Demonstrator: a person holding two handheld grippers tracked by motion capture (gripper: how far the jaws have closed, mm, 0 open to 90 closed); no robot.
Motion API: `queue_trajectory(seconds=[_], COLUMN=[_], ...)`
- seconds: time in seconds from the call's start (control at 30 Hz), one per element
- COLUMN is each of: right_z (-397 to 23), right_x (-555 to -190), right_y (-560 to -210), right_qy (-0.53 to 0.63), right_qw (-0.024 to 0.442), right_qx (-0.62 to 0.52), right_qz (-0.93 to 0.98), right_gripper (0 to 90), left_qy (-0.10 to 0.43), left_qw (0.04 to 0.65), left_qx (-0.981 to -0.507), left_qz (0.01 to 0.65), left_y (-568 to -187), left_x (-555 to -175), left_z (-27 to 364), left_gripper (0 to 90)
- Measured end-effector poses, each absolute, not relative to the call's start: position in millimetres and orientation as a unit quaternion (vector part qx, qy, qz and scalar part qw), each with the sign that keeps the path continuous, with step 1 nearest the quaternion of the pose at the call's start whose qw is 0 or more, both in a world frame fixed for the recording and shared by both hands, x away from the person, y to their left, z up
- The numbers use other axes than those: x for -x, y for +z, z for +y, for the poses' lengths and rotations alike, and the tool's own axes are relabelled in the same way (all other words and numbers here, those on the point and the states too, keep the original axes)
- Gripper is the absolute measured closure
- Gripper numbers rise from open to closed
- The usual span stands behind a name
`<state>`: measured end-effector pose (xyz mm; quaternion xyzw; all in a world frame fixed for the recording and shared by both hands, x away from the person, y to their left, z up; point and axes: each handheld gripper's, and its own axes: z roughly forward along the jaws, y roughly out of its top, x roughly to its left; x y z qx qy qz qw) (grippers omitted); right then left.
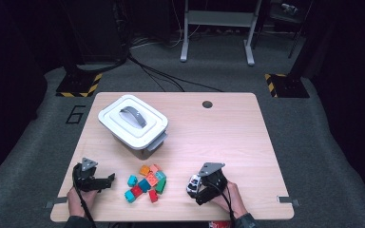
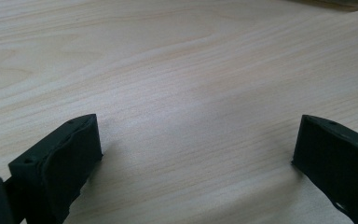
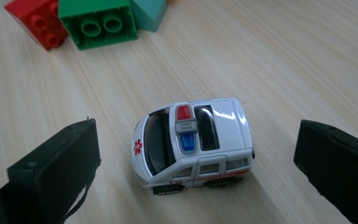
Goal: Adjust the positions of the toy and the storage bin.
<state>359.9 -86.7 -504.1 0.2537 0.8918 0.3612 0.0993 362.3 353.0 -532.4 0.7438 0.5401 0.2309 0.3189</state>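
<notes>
Blocks [image 3: 98,21] lie near toy ambulance [image 3: 193,142], path unobstructed.

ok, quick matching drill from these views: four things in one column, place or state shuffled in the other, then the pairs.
1. toy ambulance
2. left gripper
3. white bin
4. brick pile

a. lid on, at the table's far left
b. open over bare wood
c. between the right gripper's open jaws
d. between the two grippers, near edge

Pairs: 1-c, 2-b, 3-a, 4-d

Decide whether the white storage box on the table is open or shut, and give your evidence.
Shut. In the high view the lid sits flat on the white storage box, covering its whole top, with the grey handle lying across it.
</notes>
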Motion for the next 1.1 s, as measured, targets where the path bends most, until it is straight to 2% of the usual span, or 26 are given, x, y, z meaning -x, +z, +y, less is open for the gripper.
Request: queue_trajectory(seconds=[0.07, 0.1, 0.17, 0.23, 0.5, 1.1], right_z=[-82, -79, -78, -77, -78, -90], right_x=[-361, -361, -361, -361, -359, -356], right_y=[-507, -510, -511, -513, -518, -514], right_qy=[0.352, 0.35, 0.348, 0.345, 0.336, 0.368], right_qw=[0.101, 0.105, 0.098, 0.099, 0.101, 0.117], right_qx=[-0.243, -0.244, -0.243, -0.239, -0.242, -0.257], right_qz=[0.898, 0.898, 0.9, 0.902, 0.905, 0.886], right_gripper=[0.8, 4.5, 5.8, 11.2, 23.2, 25.2], left_qy=[0.231, 0.231, 0.231, 0.231, 0.229, 0.229], left_qw=[0.319, 0.319, 0.319, 0.319, 0.318, 0.318], left_qx=[-0.744, -0.744, -0.744, -0.744, -0.745, -0.745], left_qz=[0.54, 0.54, 0.54, 0.54, 0.539, 0.539], left_y=[-532, -532, -532, -532, -532, -532], left_x=[-362, -362, -362, -362, -362, -362], left_z=[353, 353, 353, 353, 353, 353], left_gripper=[0.7, 0.7, 0.7, 0.7, 1.1, 1.2])
